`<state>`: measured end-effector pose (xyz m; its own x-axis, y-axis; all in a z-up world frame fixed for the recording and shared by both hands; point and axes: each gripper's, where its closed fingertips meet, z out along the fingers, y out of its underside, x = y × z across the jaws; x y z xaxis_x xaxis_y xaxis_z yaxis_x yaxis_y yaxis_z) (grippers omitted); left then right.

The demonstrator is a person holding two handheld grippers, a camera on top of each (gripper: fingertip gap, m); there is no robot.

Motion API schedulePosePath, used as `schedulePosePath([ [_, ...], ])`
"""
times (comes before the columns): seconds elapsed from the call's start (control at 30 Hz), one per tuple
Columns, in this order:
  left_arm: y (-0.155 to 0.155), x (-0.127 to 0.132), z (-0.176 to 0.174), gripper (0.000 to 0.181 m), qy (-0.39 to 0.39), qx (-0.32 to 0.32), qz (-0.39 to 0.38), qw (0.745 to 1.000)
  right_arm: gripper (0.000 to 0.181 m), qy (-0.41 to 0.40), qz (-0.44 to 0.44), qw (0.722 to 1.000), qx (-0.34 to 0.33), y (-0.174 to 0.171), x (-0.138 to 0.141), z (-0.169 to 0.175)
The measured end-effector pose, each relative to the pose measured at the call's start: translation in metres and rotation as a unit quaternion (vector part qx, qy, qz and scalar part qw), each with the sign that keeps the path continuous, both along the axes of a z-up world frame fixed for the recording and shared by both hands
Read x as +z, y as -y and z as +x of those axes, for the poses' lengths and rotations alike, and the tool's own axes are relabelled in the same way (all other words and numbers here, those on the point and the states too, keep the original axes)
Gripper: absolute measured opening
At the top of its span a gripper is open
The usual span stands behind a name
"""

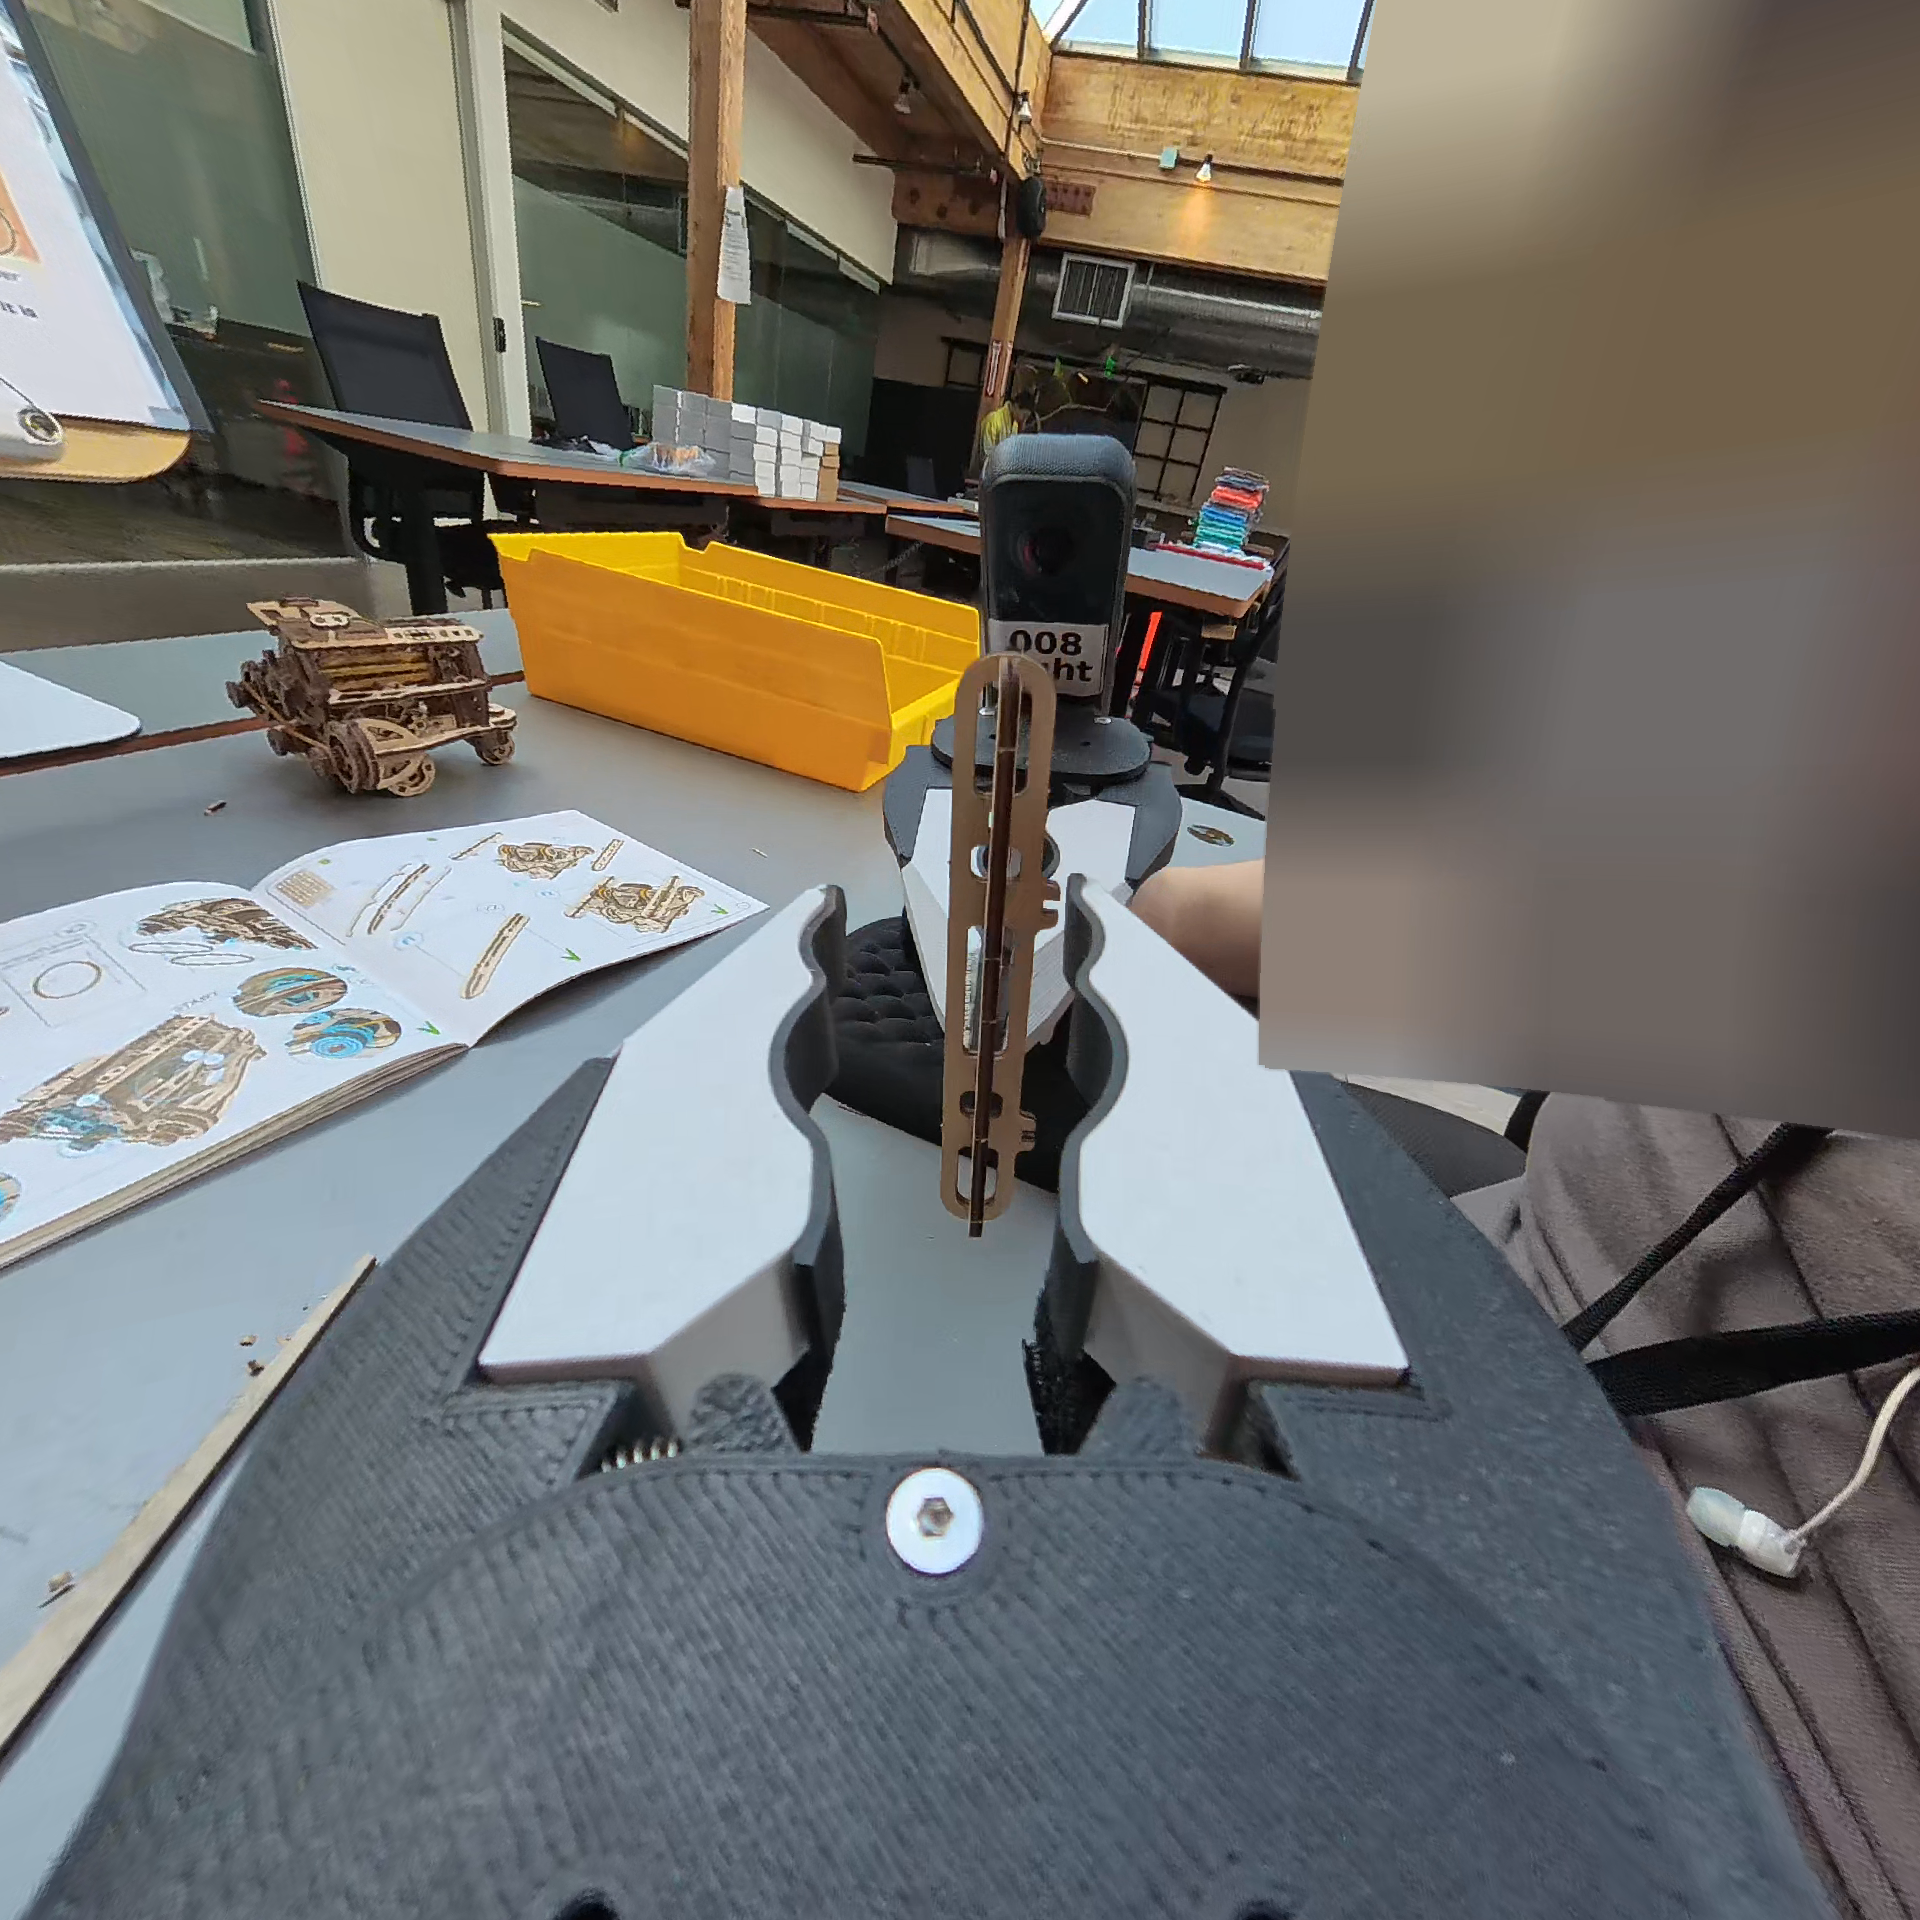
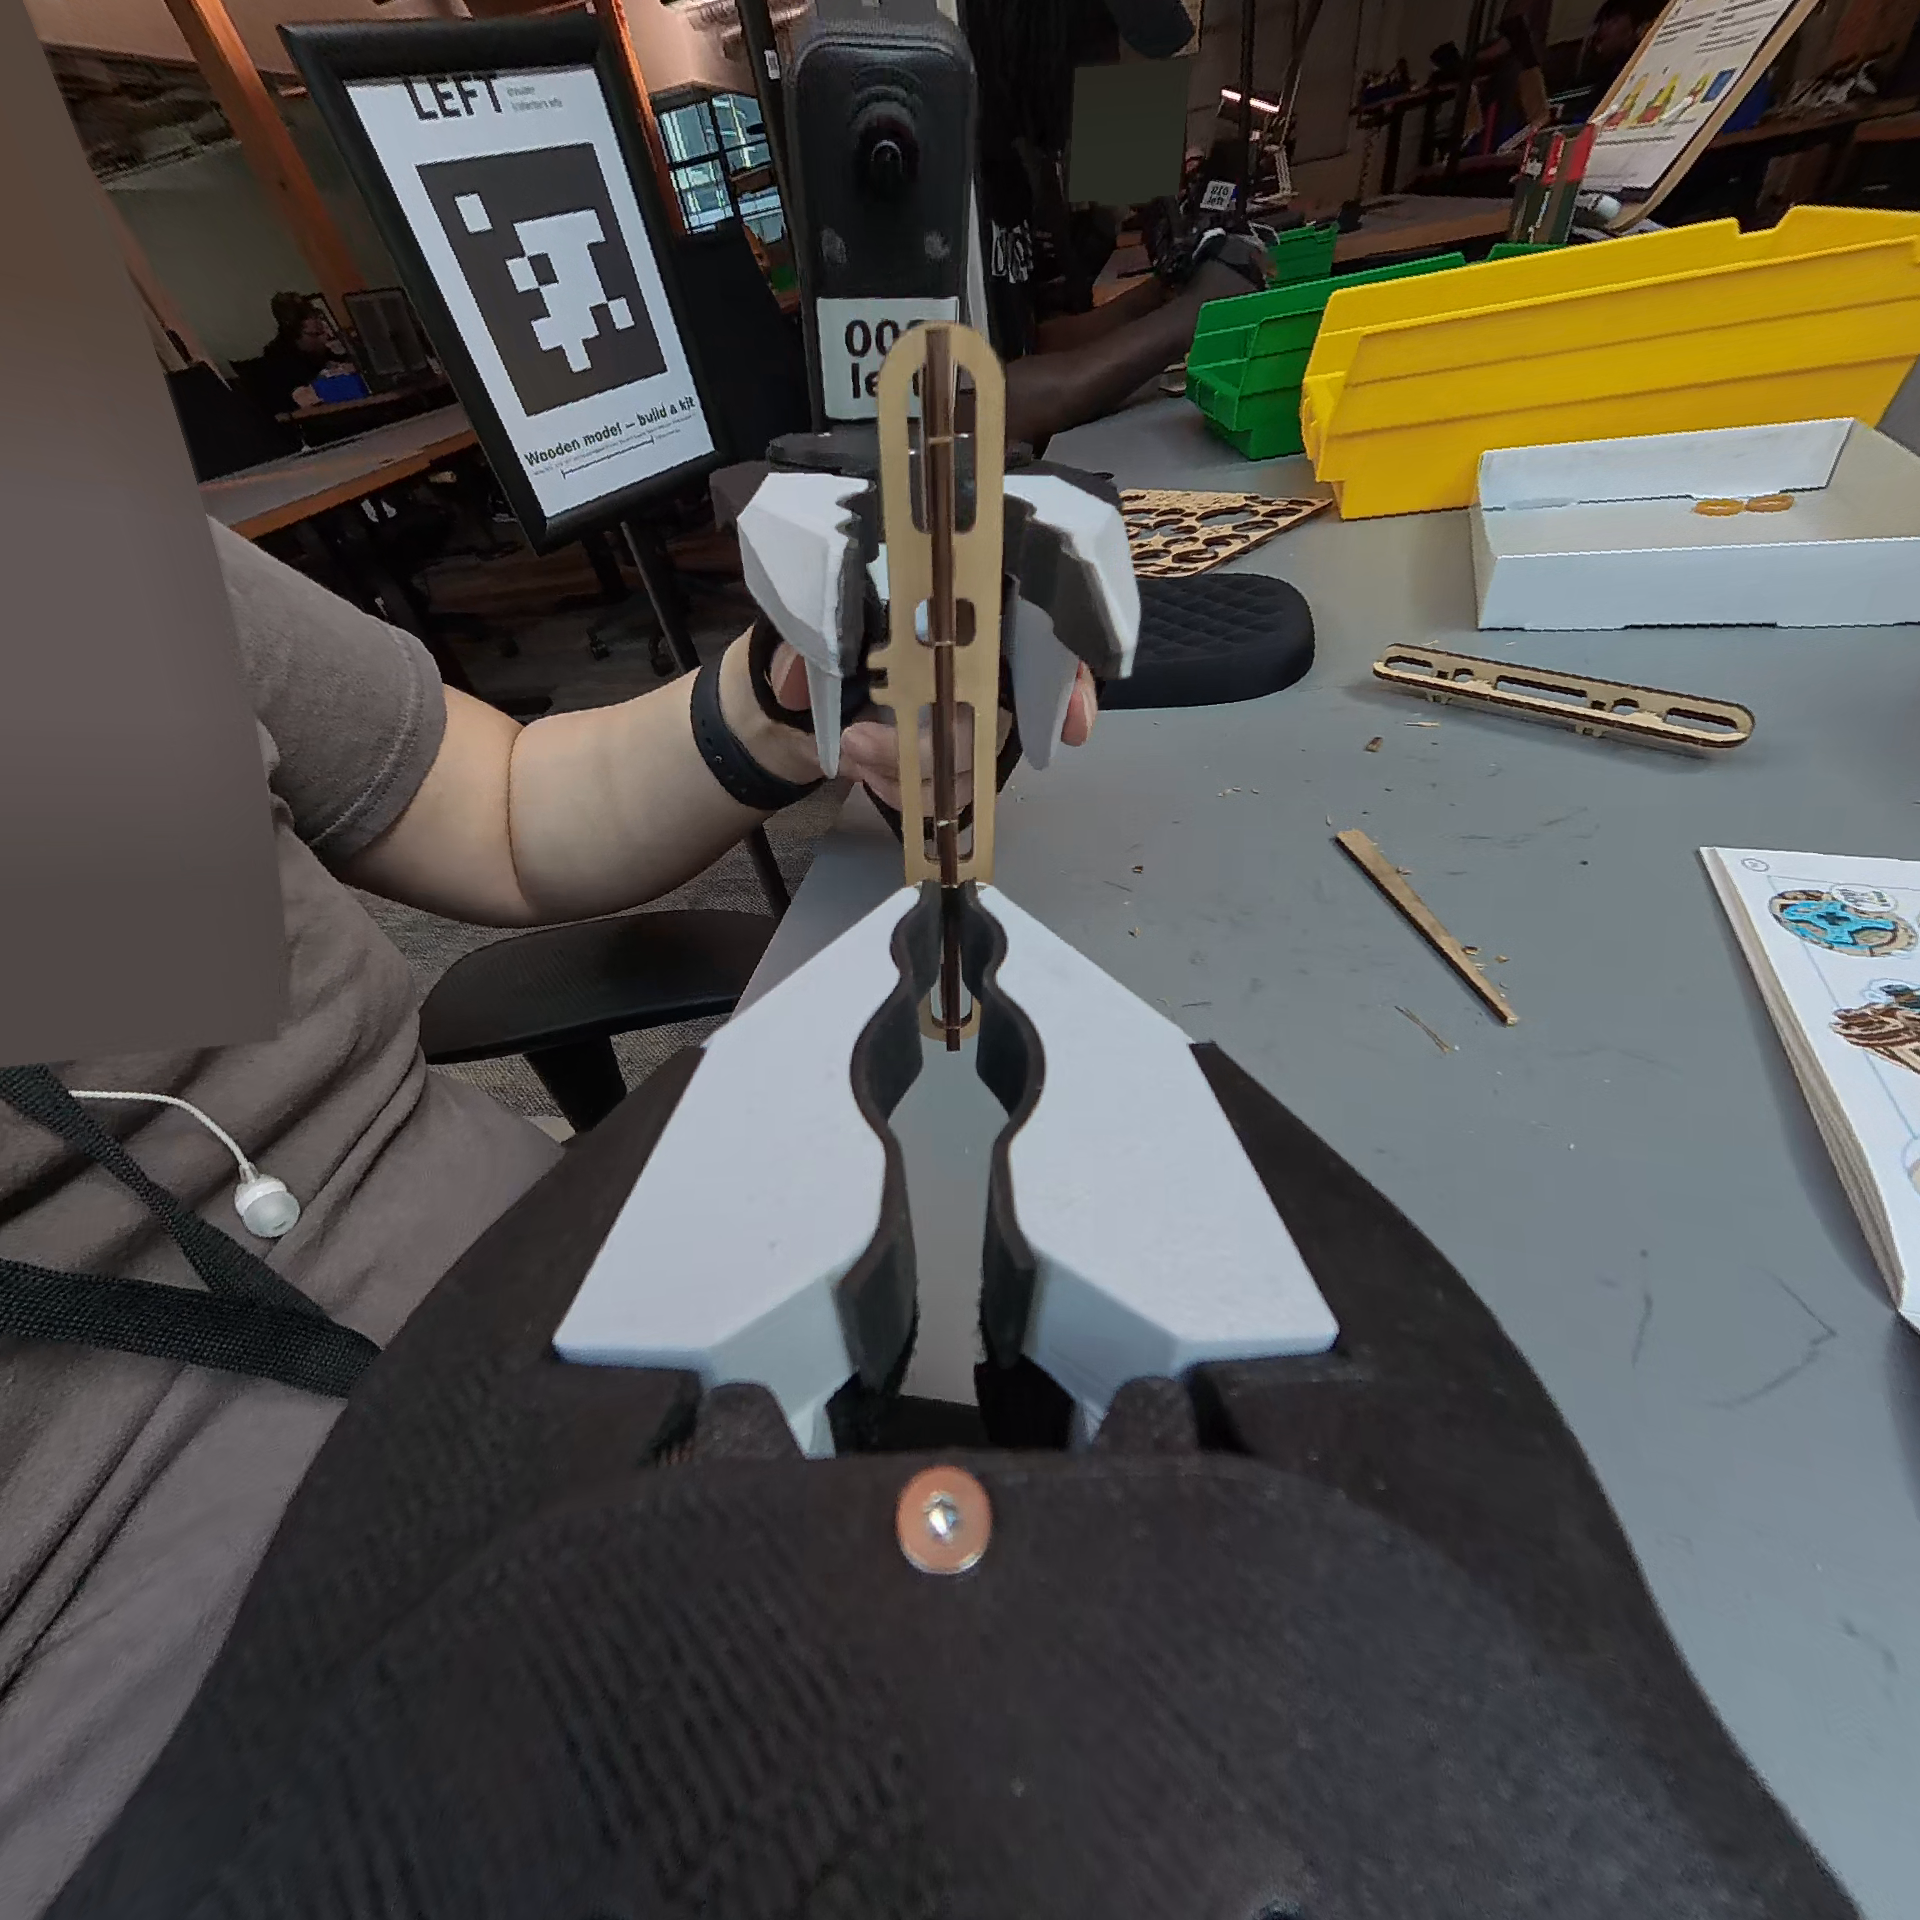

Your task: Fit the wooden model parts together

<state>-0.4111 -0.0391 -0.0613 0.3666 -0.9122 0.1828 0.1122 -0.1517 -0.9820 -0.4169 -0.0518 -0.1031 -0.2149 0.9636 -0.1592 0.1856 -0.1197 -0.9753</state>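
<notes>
Standing upright between the 2 tools, the slotted wooden assembly (image 2: 940, 623) is a flat strip with a thin dark strip set edge-on along its middle. Right tongs (image 2: 948, 914) are clamped on its lower end, above the near edge of the grey desk (image 2: 1351, 1195). Left tongs (image 1: 945, 935) are spread apart on either side of it, not touching it. Farther right on the desk lies a second slotted strip (image 2: 1564, 698), with a thin wooden sliver (image 2: 1429, 930) nearer. An open instruction booklet (image 1: 312, 997), a finished wooden model vehicle (image 1: 369, 696) and a yellow bin (image 1: 727, 644) sit beyond.
</notes>
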Motion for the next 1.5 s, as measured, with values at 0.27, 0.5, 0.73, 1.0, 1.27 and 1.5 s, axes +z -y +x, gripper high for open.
schedulePosePath([
  [0.27, 0.002, 0.004, 0.009, 0.018, 0.010, -0.017, 0.017, 1.000, 0.001, -0.005, -0.003, 1.000, 0.000, -0.001, 0.002, 0.001],
  [0.5, 0.007, -0.005, 0.009, 0.018, -0.018, -0.016, 0.022, 0.999, 0.020, -0.074, -0.029, 0.997, -0.013, -0.012, 0.030, 0.009],
  [0.73, 0.009, -0.016, 0.017, 0.018, -0.042, -0.023, 0.017, 0.999, 0.010, -0.096, 0.004, 0.995, -0.027, -0.006, 0.041, 0.007],
  [1.0, 0.007, -0.024, 0.019, 0.018, -0.058, -0.020, 0.011, 0.998, 0.000, -0.083, -0.007, 0.996, -0.026, -0.008, 0.035, 0.008],
  [1.27, 0.007, -0.014, -0.002, 0.019, -0.038, -0.005, 0.023, 0.999, 0.000, -0.075, -0.014, 0.997, -0.026, -0.011, 0.029, 0.007],
  [1.5, 0.010, -0.012, 0.000, 0.008, -0.053, -0.015, 0.050, 0.997, 0.000, -0.075, 0.000, 0.997, -0.009, -0.004, 0.028, 0.006],
])
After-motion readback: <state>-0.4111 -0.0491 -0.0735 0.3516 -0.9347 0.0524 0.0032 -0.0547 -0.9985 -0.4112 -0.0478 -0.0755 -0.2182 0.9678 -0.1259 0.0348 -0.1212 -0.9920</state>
